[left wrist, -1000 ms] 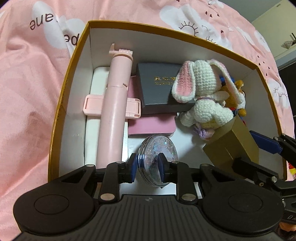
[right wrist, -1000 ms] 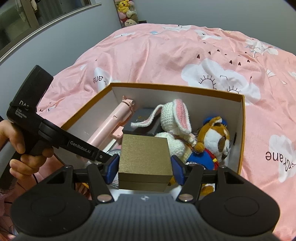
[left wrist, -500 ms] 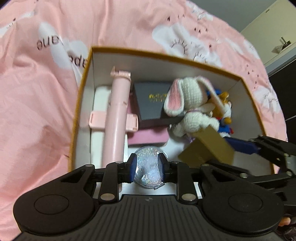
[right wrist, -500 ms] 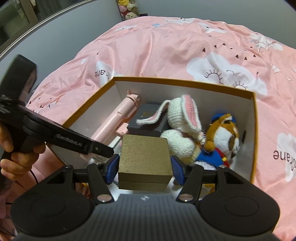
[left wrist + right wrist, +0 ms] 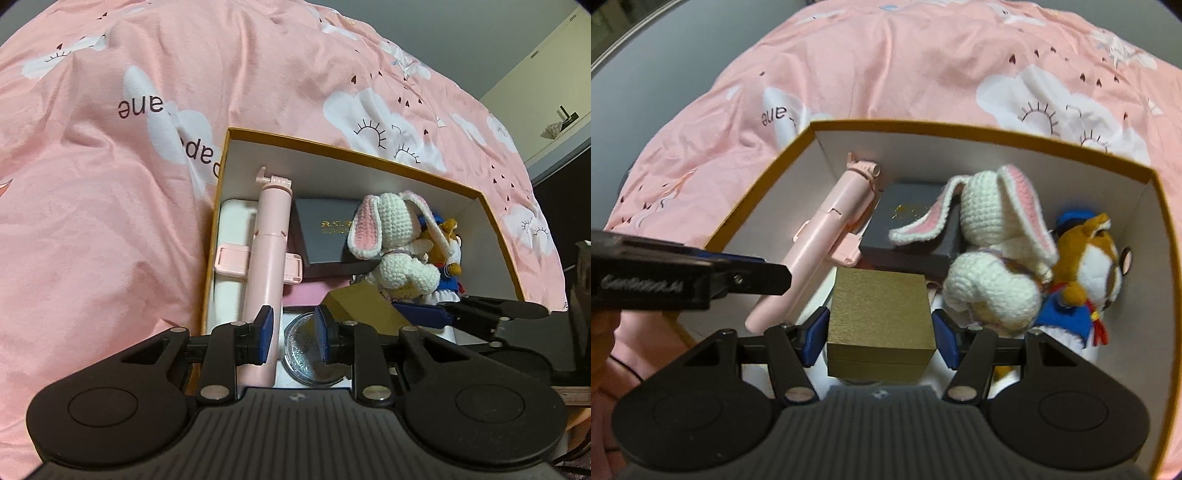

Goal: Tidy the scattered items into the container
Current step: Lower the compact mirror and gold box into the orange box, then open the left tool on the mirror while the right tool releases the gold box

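The container (image 5: 332,147) is a gold-rimmed cardboard box (image 5: 960,129), white inside, on the bed. In it lie a pink selfie stick (image 5: 266,258), a dark grey case (image 5: 325,229), a crochet bunny (image 5: 391,236), a fox plush (image 5: 1086,266) and a round glitter disc (image 5: 306,354). The disc rests on the floor near the front wall. My left gripper (image 5: 294,334) hangs just above the disc, narrowly open, with nothing between its pads. My right gripper (image 5: 880,334) is shut on a gold box (image 5: 881,317), held over the box's near middle beside the bunny (image 5: 990,288).
A pink bedspread (image 5: 110,221) with cloud prints surrounds the container on all sides. A flat white item (image 5: 229,266) lies under the stick along the left wall. The left gripper's body (image 5: 690,277) reaches over the container's left rim. A cabinet (image 5: 554,110) stands far right.
My left gripper has drawn back and up from the glitter disc, which stays on the box floor. My right gripper has carried the gold box lower and further in over the container.
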A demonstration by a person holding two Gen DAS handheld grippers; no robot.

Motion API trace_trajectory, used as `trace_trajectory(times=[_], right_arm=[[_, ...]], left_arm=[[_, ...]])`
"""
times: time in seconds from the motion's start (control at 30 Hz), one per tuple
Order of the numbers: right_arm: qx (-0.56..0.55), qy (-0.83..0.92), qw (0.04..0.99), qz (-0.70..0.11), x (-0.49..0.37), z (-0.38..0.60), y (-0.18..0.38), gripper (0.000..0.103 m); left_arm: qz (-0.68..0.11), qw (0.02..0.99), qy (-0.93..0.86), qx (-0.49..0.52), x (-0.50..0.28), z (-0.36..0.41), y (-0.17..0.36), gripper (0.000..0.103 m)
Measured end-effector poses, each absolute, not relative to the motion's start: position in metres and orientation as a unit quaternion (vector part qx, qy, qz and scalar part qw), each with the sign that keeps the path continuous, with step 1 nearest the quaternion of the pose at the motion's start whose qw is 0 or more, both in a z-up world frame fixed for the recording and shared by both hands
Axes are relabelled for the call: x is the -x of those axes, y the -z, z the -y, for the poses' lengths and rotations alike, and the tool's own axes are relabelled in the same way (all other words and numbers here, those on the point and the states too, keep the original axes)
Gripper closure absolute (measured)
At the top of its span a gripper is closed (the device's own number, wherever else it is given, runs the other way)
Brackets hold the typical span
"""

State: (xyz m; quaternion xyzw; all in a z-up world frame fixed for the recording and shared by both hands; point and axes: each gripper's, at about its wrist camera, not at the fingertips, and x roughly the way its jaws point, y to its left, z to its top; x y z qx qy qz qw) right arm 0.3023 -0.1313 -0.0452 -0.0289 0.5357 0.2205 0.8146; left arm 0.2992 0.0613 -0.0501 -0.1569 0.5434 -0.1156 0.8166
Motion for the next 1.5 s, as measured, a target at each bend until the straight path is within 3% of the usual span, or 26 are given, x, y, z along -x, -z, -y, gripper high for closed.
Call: trace_trajectory(times=[0.4, 0.9, 1.0, 1.5], right_arm=[[0.061, -0.184, 0.814, -0.548, -0.302, 0.107, 0.049, 0.041], [-0.055, -0.193, 0.782, -0.590, -0.308, 0.120, 0.049, 0.040], [-0.070, -0.196, 0.776, -0.595, -0.305, 0.121, 0.050, 0.046], [-0.005, -0.205, 0.814, -0.544, -0.288, 0.125, 0.036, 0.046]], left_arm=[[-0.537, 0.817, 0.113, 0.176, -0.297, -0.072, 0.050, 0.076], [-0.539, 0.811, 0.119, 0.193, -0.295, -0.074, 0.052, 0.076], [-0.540, 0.812, 0.118, 0.189, -0.294, -0.073, 0.051, 0.075], [-0.519, 0.842, 0.099, 0.109, -0.278, -0.055, 0.042, 0.075]])
